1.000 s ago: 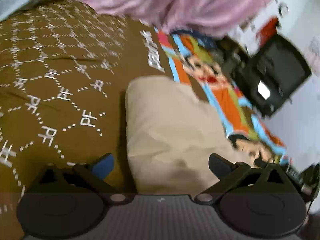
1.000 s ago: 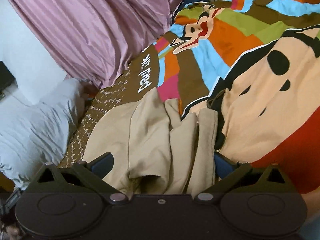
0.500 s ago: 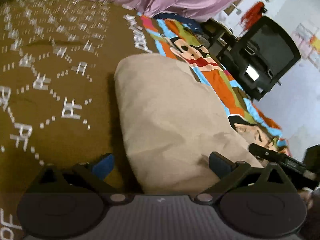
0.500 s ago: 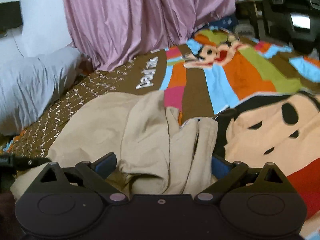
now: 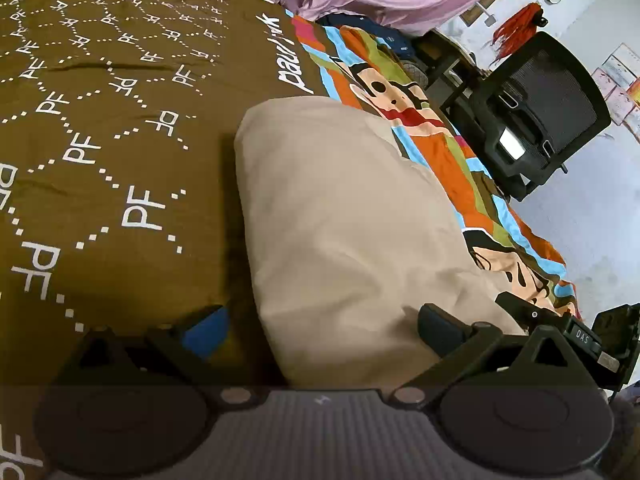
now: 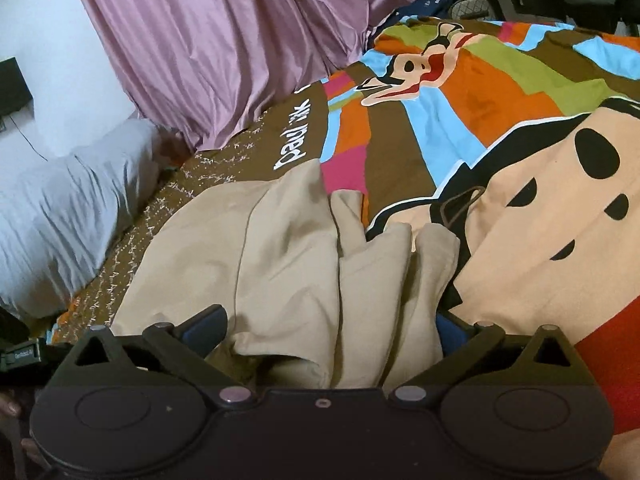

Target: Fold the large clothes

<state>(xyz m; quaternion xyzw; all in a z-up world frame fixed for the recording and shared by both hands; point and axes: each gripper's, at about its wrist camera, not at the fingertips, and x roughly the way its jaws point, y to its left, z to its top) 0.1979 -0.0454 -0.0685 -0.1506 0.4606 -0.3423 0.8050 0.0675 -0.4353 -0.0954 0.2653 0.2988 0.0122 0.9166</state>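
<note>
A beige garment [image 5: 344,216] lies folded on the bed, smooth on top in the left wrist view. Its near end is bunched into several upright folds [image 6: 304,264] in the right wrist view. My left gripper [image 5: 322,330] is open, low over the garment's near left edge, one blue pad [image 5: 206,330] over the brown cover and the other pad [image 5: 440,328] over the cloth. My right gripper [image 6: 328,330] is open too, its fingers straddling the bunched folds. Each gripper shows at the edge of the other's view: the right one [image 5: 580,338], the left one [image 6: 24,356].
The bedspread is brown with white PF lettering [image 5: 100,152] on one side and a bright cartoon print [image 6: 540,168] on the other. A pink curtain [image 6: 240,40] hangs behind the bed, a grey pillow [image 6: 68,208] lies at its head, and a black office chair [image 5: 540,112] stands beside it.
Both grippers have swung and dropped closer to the bed, staying open around the beige garment. The garment itself has barely shifted. The right gripper has come into the left view's corner.
</note>
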